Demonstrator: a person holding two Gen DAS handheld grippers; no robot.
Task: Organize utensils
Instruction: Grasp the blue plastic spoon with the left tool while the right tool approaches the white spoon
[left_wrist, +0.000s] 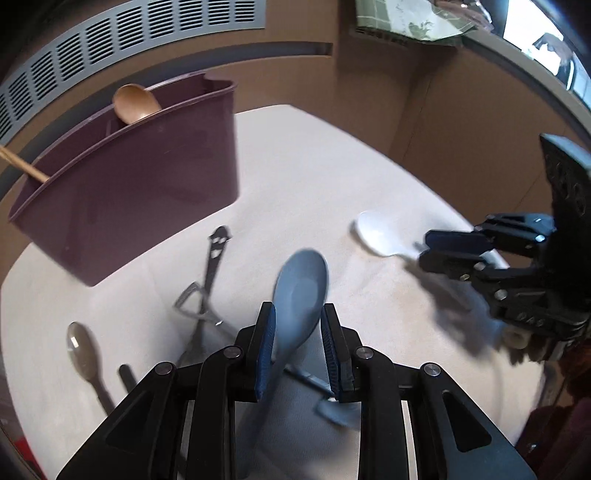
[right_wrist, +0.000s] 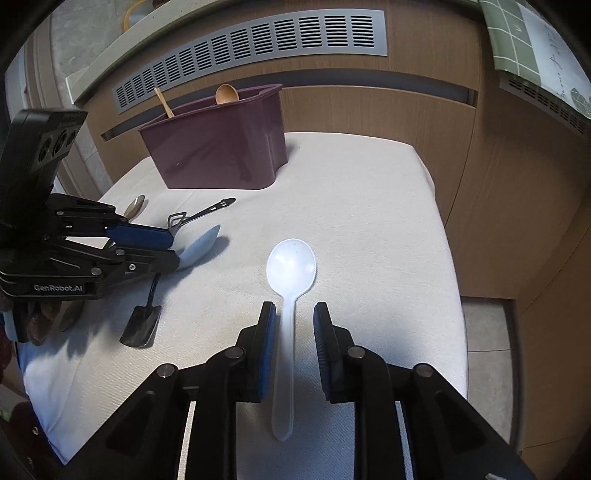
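Note:
A maroon utensil holder stands at the back of the table, also in the right wrist view, with a wooden spoon inside. My left gripper is open, its fingers either side of a blue-grey spoon, which looks blurred and lifted. My right gripper is open around the handle of a white plastic spoon lying on the cloth. Each gripper shows in the other's view, the right gripper at right and the left gripper at left.
A metal slotted utensil, a brownish spoon and a small black scoop lie on the white tablecloth. A wooden cabinet with a grey vent stands behind. The table's right edge drops to the floor.

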